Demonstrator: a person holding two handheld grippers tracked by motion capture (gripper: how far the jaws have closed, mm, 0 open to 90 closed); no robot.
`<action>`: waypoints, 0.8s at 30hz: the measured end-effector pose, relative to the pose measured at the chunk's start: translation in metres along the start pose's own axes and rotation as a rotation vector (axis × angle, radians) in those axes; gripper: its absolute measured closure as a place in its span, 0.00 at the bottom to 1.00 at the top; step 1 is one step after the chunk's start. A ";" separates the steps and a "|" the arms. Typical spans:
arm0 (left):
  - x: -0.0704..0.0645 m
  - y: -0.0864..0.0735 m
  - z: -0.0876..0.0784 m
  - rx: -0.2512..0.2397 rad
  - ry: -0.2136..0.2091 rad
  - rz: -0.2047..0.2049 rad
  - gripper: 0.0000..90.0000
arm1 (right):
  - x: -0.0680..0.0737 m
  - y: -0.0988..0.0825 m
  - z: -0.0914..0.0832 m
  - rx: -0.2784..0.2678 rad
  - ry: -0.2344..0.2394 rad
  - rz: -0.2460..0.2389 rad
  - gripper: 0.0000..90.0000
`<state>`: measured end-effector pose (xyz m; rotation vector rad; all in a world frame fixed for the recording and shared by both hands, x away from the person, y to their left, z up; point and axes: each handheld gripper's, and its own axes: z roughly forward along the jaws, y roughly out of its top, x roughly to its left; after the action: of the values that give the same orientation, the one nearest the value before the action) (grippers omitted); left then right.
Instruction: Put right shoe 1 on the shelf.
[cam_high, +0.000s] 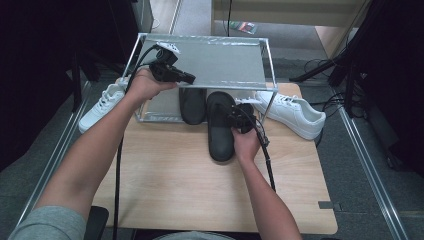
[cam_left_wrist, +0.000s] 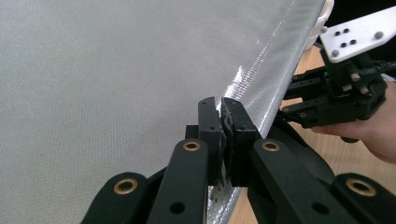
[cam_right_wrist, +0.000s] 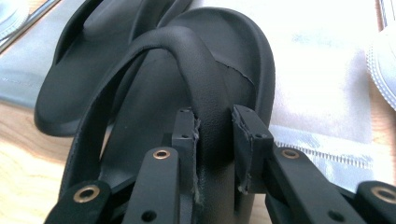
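A black slipper lies toe-first at the front of a metal-framed shoe rack, half on the wooden table. My right gripper is shut on its strap, which runs between the jaws. A second black slipper sits beside it on the rack's lower tier. My left gripper is at the front left of the grey fabric top shelf, shut on that shelf's silvery edge. The fabric spreads away to the left.
One white sneaker stands on the table right of the rack, and another lies left of it. The rack's upright posts frame the lower tier. Cables trail back from both grippers across the table.
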<state>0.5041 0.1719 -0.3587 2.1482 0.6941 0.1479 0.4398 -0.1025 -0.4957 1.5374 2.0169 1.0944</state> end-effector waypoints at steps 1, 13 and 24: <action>0.000 0.000 0.000 -0.001 -0.002 0.000 0.98 | 0.000 0.001 0.001 -0.001 0.001 0.002 0.82; 0.000 0.000 0.000 0.000 0.000 -0.005 0.97 | -0.006 0.009 -0.005 -0.044 0.052 0.001 0.68; 0.001 0.000 0.000 0.000 -0.001 -0.011 0.97 | 0.008 -0.013 -0.050 -0.046 0.111 -0.068 0.83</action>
<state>0.5047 0.1723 -0.3588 2.1443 0.7057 0.1413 0.3943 -0.1139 -0.4727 1.4029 2.0850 1.2144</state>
